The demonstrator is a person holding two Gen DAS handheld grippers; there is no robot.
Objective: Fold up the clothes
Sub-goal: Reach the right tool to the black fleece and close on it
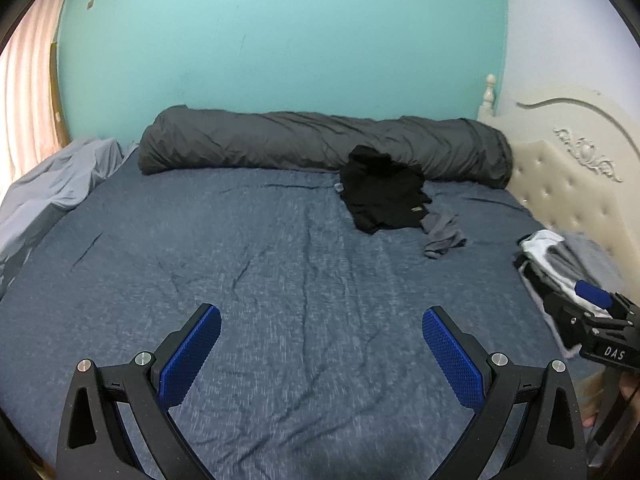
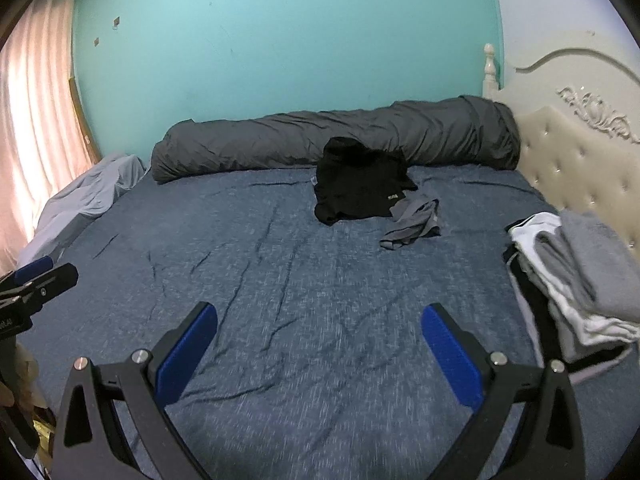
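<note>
Wide bed with blue-grey heathered sheet (image 2: 304,320), mostly bare across the middle. Long dark grey rolled duvet (image 2: 340,138) lies along the teal wall at the far edge. At the right edge by the cream tufted headboard (image 2: 580,168) sits a stack of grey, white and black garments (image 2: 576,276), roughly layered, looks folded but loosely. Crumpled black shirt with small label (image 2: 356,184) lies against the duvet, not folded; touching its near right corner is a small rumpled grey garment (image 2: 412,224), also not folded. Step judgement: between garments, nothing in hand; the stack fits items already folded, the black and grey pieces fit ones left to do. Next move likely calls for reaching far across the bed to the black shirt and dragging it to the bare middle to flatten. Left hand-held gripper (image 1: 320,348): blue pads wide apart, holding nothing, above the sheet. Right hand-held gripper (image 2: 320,344): pads equally spread, nothing between them, hovering near the stack.
</note>
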